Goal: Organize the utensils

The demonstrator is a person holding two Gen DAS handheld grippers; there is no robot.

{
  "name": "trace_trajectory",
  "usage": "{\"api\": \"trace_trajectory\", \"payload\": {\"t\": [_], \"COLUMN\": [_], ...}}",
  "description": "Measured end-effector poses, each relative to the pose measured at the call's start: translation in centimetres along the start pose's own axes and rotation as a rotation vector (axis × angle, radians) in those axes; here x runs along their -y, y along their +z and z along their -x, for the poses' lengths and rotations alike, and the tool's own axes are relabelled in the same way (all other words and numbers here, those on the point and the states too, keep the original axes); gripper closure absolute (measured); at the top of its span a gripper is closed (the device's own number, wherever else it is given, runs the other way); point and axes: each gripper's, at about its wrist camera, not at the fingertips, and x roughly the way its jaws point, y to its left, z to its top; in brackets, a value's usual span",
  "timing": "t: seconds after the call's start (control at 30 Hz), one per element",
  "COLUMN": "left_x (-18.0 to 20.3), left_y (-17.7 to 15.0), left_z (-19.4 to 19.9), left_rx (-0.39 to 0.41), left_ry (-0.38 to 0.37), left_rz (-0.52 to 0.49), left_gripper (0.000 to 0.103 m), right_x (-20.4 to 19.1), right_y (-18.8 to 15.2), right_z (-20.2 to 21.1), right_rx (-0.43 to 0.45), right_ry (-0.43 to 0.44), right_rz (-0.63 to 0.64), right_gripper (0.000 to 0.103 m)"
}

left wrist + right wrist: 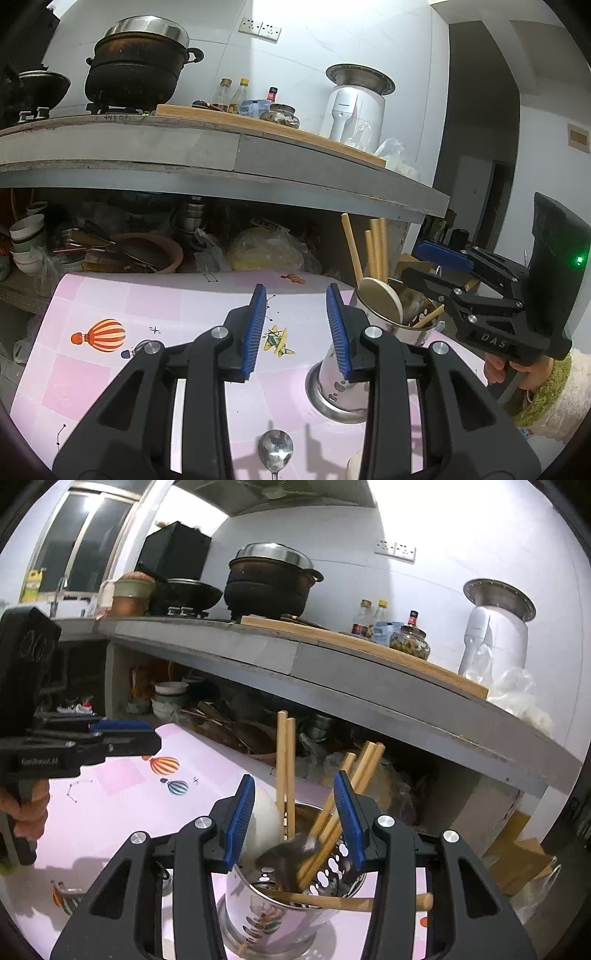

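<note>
step: loading steel holder (280, 904) at 6 o'clock, chopsticks (286, 768) upright inside | right gripper (295, 823) half open, empty, above rim | left gripper (297, 332) partly open, empty | spoon (275, 452) at 6 o'clock, likely next

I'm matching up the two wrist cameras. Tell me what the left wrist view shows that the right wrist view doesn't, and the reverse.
Left wrist only: a metal spoon lying on the pink tablecloth below the open left gripper, and the holder's flared base.

Right wrist only: a window, and a dark blurred utensil in the holder between the right gripper's open jaws.

Both: the steel utensil holder with wooden chopsticks, the black pot, and the white appliance.
</note>
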Motion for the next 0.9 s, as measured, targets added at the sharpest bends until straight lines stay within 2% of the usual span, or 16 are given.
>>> {"api": "trace_trajectory", "payload": {"t": [0.1,0.27,0.4,0.57,0.73,0.9], "left_x": [0.0,-0.1,-0.5,-1.3,-2.2,-2.4], "left_y": [0.0,-0.1,-0.4,-1.5,-3.1,-5.5], "left_z": [0.2,0.7,1.8,3.5,4.8,4.3], "left_rx": [0.002,-0.005,-0.019,-0.061,-0.142,-0.268], "left_ry": [0.003,0.011,0.027,0.051,0.057,0.062], "left_rz": [0.002,0.005,0.011,0.022,0.061,0.078], "left_gripper": [0.071,0.069,0.063,0.054,0.042,0.037], "right_x": [0.0,1.4,3.0,4.3,4.3,2.9], "right_y": [0.0,0.9,1.5,0.9,-1.7,-6.8], "right_z": [0.2,2.4,5.3,8.3,10.0,8.0], "right_rx": [-0.008,0.019,0.03,-0.002,-0.104,-0.301], "right_ry": [0.004,0.025,0.037,0.068,0.124,0.219], "right_rz": [0.009,-0.059,-0.128,-0.219,-0.323,-0.474], "right_gripper": [0.059,0.059,0.055,0.049,0.044,0.042]}}
